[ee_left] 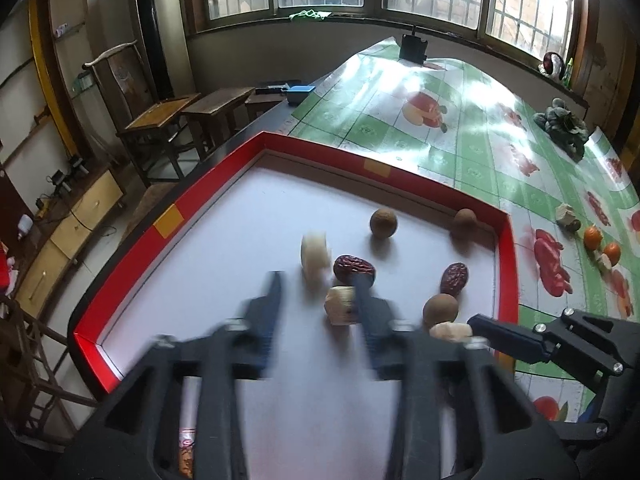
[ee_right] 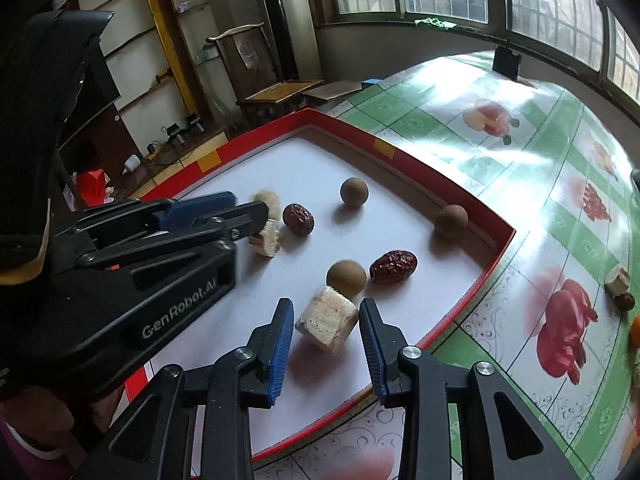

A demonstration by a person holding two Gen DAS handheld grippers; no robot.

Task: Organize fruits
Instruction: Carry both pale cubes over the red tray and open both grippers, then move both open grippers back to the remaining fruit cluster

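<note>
The left gripper (ee_left: pixel 318 284) is standing with its jaws apart over the white floor of the red-rimmed tray (ee_left: pixel 168 216); nothing is being clamped. Its own camera is showing the fingers blurred. A pale cylindrical piece (ee_left: pixel 315 258), also blurred, is sitting at 12 o'clock from the fingertips, between and just beyond them. A second pale chunk (ee_left: pixel 340 305) is lying against the inner side of the right finger, with a red date (ee_left: pixel 354 269) just beyond that fingertip.

The right gripper (ee_right: pixel 325 309) is holding its jaws apart around a pale speckled block (ee_right: pixel 327 318). A gap is showing on each side of the block, so the pads are not pressing on it. The block is sitting tilted on the tray floor near the tray's near edge.

From the block, a brown round fruit (ee_right: pixel 346 277) is touching it at 1 o'clock. A second red date (ee_right: pixel 393 267) is lying just beside that fruit at 3 o'clock. Another brown round fruit (ee_right: pixel 354 191) is resting well apart at 12 o'clock, and a third (ee_right: pixel 451 221) is sitting against the tray's far right wall.

Outside the tray, at 3 o'clock on the fruit-print tablecloth (ee_left: pixel 460 140), two small orange fruits (ee_left: pixel 602 244) and a few pale pieces (ee_left: pixel 566 213) are lying near the table edge. A dark green leafy bunch (ee_left: pixel 562 124) is lying further back.
</note>
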